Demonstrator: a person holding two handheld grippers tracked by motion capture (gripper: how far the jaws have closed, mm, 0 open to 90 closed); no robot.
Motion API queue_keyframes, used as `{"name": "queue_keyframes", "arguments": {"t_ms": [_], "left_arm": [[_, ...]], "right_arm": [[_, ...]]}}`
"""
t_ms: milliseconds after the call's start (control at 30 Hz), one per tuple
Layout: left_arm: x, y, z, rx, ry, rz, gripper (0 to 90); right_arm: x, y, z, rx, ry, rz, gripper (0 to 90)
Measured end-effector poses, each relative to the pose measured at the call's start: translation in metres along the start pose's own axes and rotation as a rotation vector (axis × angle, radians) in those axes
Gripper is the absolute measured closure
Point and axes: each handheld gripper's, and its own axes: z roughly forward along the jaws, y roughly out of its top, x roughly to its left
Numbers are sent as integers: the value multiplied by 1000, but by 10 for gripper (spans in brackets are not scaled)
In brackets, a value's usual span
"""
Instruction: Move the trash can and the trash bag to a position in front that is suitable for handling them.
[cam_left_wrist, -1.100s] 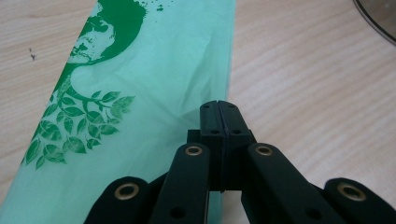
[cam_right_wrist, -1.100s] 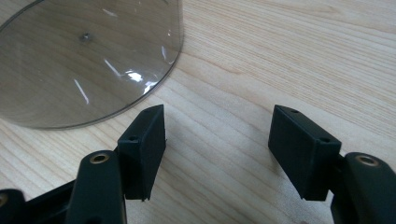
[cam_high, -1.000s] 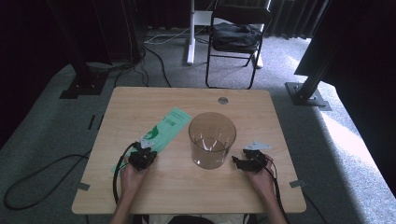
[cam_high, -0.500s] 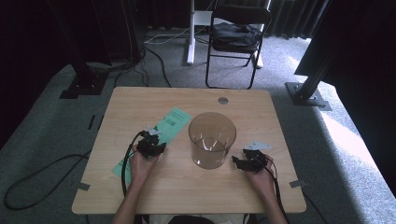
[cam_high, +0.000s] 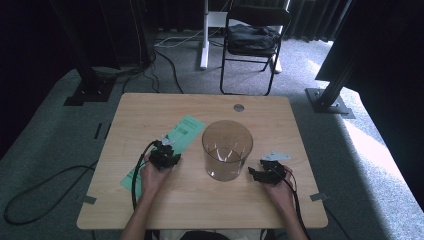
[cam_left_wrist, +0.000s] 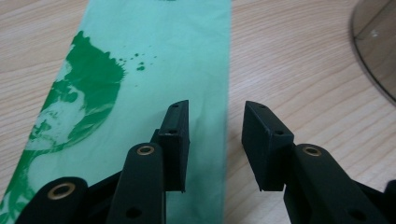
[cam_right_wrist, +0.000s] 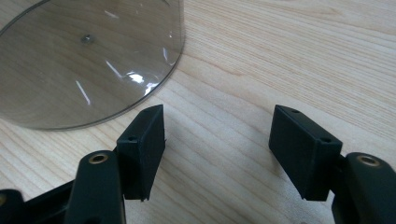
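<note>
A flat green printed bag (cam_high: 185, 131) lies slantwise on the left half of the wooden table (cam_high: 150, 107). My left gripper (cam_high: 162, 156) hovers low over its middle. In the left gripper view the jaws stand open (cam_left_wrist: 215, 109) astride the right edge of the green bag (cam_left_wrist: 140, 56), with nothing between them. A clear round container (cam_high: 227, 149) stands upright at the table's centre. To its right, my right gripper (cam_high: 264, 172) rests near the table top. Its jaws are open wide (cam_right_wrist: 219, 114) over bare wood, just beside the base of the container (cam_right_wrist: 88, 60).
A round grommet (cam_high: 239, 107) sits near the table's far edge. A black folding chair (cam_high: 252, 35) with a bag stands beyond the table, dark stands at both sides. Tape marks sit at the near corners. Cables trail from both grippers toward me.
My left gripper has moved right and slightly forward onto the green bag, uncovering the bag's near end. The right gripper and the container have stayed put.
</note>
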Motion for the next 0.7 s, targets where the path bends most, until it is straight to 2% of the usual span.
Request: {"name": "queue_keyframes", "arguments": {"t_ms": [67,167,400,533,700], "left_arm": [[0,0,1,2,5,0,633],[3,-1,1,-5,7,-18,740],[6,-2,0,-5,0,-22,886],[-1,-2,-1,6,3,-3,899],[-11,-8,-4,-6,-2,-2,898]], "right_arm": [[0,0,0,0,-1,-1,354],[0,0,0,-1,-1,-2,353],[0,-1,0,-8,1,-3,353],[0,-1,0,-9,-1,-5,353],[0,-1,0,-9,-2,-6,353]]}}
